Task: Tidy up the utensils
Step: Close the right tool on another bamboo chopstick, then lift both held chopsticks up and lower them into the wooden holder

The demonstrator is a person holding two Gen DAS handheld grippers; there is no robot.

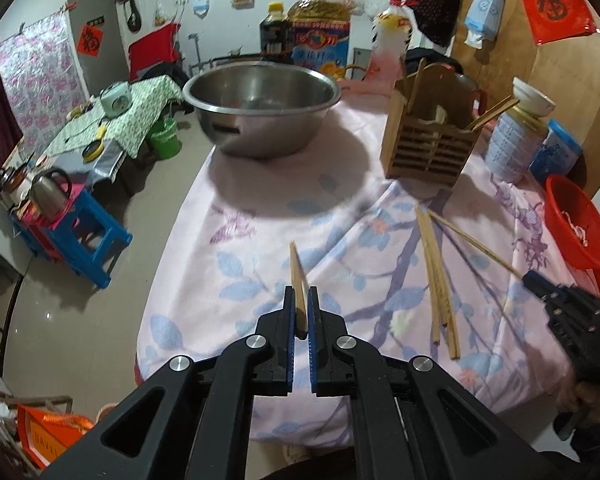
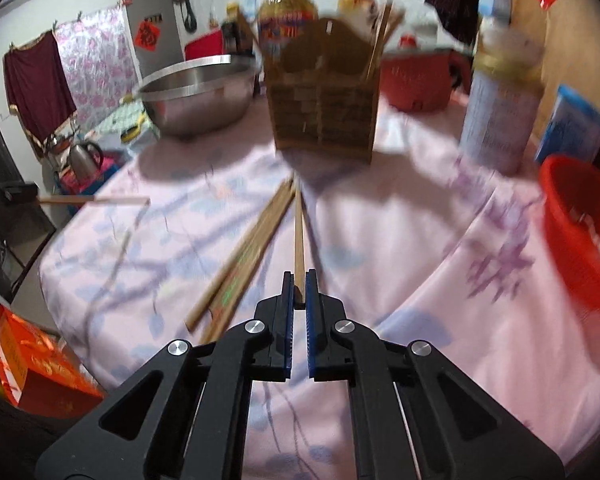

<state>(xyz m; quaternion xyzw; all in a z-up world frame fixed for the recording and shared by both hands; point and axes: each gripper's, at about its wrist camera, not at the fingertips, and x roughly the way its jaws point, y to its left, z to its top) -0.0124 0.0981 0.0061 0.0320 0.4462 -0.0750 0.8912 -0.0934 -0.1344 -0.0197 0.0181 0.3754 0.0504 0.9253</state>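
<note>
On the floral cloth (image 1: 260, 240), both my grippers, left (image 1: 301, 304) and right (image 2: 299, 288), pinched one chopstick each; holder (image 1: 432, 144) upper right held some, loose sticks (image 1: 440, 280) remained.

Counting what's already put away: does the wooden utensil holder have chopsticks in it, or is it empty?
Not empty. The wooden utensil holder stands upright, with chopsticks sticking out of its top at the right side. The exact count is unclear.
</note>
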